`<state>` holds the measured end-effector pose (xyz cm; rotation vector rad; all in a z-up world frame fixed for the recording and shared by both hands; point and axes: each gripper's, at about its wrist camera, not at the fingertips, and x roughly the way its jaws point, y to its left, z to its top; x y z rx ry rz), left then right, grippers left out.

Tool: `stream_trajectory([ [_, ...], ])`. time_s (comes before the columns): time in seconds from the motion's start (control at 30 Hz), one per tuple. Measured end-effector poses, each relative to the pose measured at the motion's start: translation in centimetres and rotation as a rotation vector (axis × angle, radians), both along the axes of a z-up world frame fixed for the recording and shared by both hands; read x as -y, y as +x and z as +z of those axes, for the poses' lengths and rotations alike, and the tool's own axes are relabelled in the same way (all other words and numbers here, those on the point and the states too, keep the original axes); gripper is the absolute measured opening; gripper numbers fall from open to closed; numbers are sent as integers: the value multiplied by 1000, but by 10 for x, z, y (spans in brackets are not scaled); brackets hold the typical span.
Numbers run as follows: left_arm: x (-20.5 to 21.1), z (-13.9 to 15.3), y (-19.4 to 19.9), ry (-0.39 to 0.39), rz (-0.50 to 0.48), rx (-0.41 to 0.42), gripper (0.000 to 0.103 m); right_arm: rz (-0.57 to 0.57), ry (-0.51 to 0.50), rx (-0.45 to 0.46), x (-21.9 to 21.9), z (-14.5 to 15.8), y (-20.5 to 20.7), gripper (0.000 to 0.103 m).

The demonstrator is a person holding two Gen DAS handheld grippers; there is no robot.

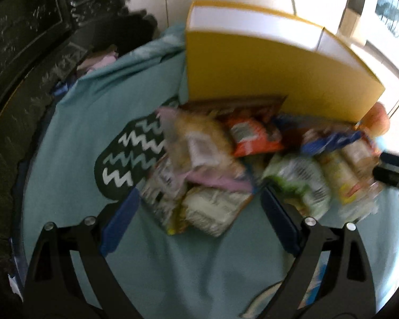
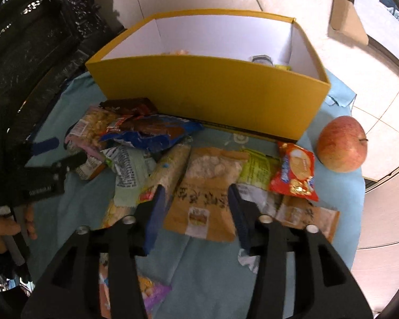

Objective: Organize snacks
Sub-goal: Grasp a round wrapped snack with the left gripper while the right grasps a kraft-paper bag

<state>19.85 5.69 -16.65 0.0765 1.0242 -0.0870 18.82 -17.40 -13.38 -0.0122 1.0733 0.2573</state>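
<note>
Snacks lie in a loose heap on a teal cloth [image 2: 204,273], just in front of a tall yellow cardboard box with a white inside [image 2: 207,90], which fills the upper centre of both views. The box is open at the top; a few small items show at its bottom, too hidden to identify.

Right gripper [image 2: 196,194]: black frame, blue pads, lower centre of the right wrist view. Fingers apart, nothing clamped. Between the tips shows a tan paper pouch with a clear window of pale puffs [image 2: 202,186], lying flat on the cloth. Contact with the pads cannot be told.
- Right of it: a red-orange biscuit packet [image 2: 295,172].
- Further right, apart from the heap: a red-yellow apple [image 2: 341,143] on the cloth by the box corner.
- Left of the pouch: a long clear pack of pale crackers [image 2: 167,170] and a torn blue wrapper [image 2: 151,133] on top of the pile.

Left gripper [image 1: 199,194]: lower centre of the blurred left wrist view. Fingers wide apart, holding nothing. Between them sits a pale crinkled packet with dark print [image 1: 212,210]. A dark green patch with white zigzags [image 1: 130,154] shows on the cloth at centre left.
</note>
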Motion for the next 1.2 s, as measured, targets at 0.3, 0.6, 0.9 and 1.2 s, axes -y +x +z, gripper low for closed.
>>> stream_trajectory([
  [0.3,3,-22,9,50,-64,-1,95,-1,-93,-50,-13,-30,12,48],
  [0.6,2,-17,-22,-37,-110,37,65,29,-36,-67,0,-22,-10,35],
  [0.9,13,-20,-41,-95,-140,-34,11,30,7,-67,10,-16,-33,34],
  [1.2,28,-12,-34,-121,-132,25,89,-3,15,-82,21,-17,-42,34],
])
